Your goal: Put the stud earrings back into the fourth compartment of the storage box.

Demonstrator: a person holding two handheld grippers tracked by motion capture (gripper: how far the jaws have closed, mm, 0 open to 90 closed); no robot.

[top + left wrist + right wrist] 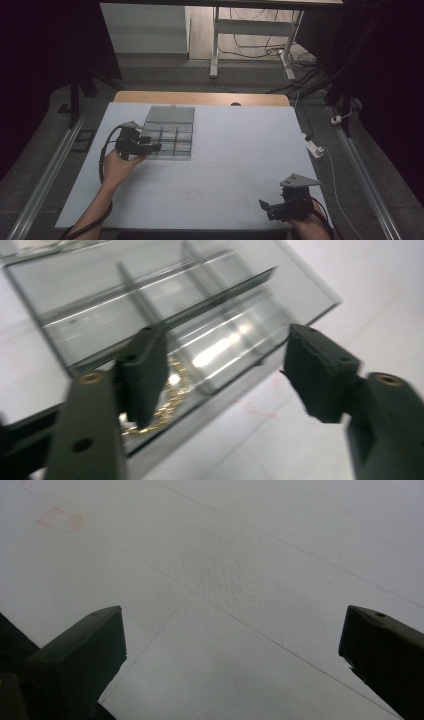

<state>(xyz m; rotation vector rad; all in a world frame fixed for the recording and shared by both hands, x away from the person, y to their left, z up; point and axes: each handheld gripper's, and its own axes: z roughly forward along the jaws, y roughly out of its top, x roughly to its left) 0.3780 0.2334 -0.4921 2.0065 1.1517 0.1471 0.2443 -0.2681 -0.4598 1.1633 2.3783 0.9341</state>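
The clear compartment box (168,134) is sitting on the desk (225,165) toward its far left part, its lid standing open at the far side. The left tool (150,146) is hovering at the box's near left corner, with the person's left hand (119,167) gripping it from below. In the left gripper view, its jaws are standing apart with nothing pressed between them; one jaw is hanging over a near compartment and the other is hanging past the box's edge, over bare desk. That same view is showing what the high view is too small to tell: a gold chain (172,400) is lying coiled in the near compartment, partly hidden behind the jaw. It is also showing the box's dividers blurred.

The right tool (267,206) is resting near the desk's near right corner, well apart from the box. In the right gripper view its jaws are standing wide apart, holding nothing, with bare white desk surface lying between them.
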